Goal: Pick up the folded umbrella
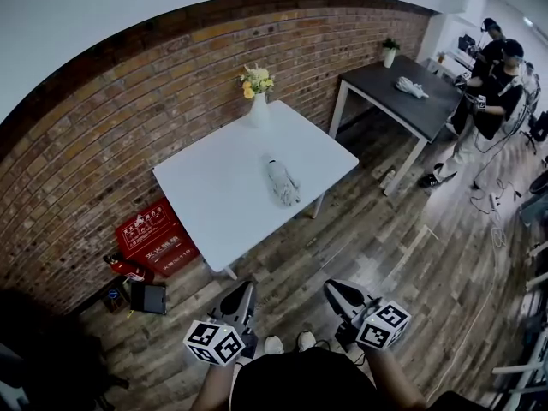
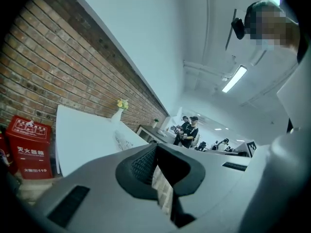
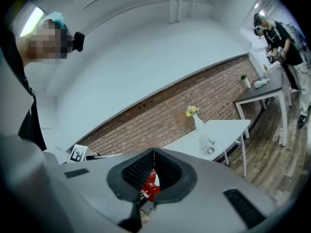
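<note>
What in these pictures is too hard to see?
- Head view: the umbrella on the white table is too small to show its handle.
- Head view: the pale thing on the dark table is too small to name.

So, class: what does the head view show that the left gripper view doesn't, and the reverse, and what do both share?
Head view only: the person's white shoes and a dark box on the floor. Left gripper view only: the ceiling strip light and the camera on the person's head. Both: the white table, the folded umbrella lying on it, the flower vase and the red box.
</note>
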Available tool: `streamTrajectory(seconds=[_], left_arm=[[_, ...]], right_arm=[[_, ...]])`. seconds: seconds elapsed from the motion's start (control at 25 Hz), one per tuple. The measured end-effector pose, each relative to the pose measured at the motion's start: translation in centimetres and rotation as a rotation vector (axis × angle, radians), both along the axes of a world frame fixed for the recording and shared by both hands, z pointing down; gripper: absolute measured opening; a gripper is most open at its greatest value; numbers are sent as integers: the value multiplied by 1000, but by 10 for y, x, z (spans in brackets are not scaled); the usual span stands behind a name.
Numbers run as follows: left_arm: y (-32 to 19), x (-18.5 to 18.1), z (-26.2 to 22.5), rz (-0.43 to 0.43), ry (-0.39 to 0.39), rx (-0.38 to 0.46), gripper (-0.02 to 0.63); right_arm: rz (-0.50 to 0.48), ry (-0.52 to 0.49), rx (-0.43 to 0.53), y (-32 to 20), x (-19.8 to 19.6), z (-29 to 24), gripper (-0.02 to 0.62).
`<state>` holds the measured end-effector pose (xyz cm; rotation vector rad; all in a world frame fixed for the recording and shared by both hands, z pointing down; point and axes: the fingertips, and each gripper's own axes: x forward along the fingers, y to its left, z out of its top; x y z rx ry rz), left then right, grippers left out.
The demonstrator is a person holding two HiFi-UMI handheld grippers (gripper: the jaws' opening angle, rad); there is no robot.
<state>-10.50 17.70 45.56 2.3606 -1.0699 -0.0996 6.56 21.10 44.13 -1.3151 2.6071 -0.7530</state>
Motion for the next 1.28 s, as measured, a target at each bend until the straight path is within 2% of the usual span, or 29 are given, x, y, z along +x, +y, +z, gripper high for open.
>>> streamTrajectory(seconds=[0.4,0.72,1.28], left_arm=[[-12,-14,8,21,-7,3,14],[-30,-21,15,5,9,-7,14],[-63,7,30,25,-12,-39,14]], right_arm=[[12,22,-17,-9,-21,10,21],[17,31,-3,-27,-37,8,21],[-14,-5,-32,-75,-20,16,21]])
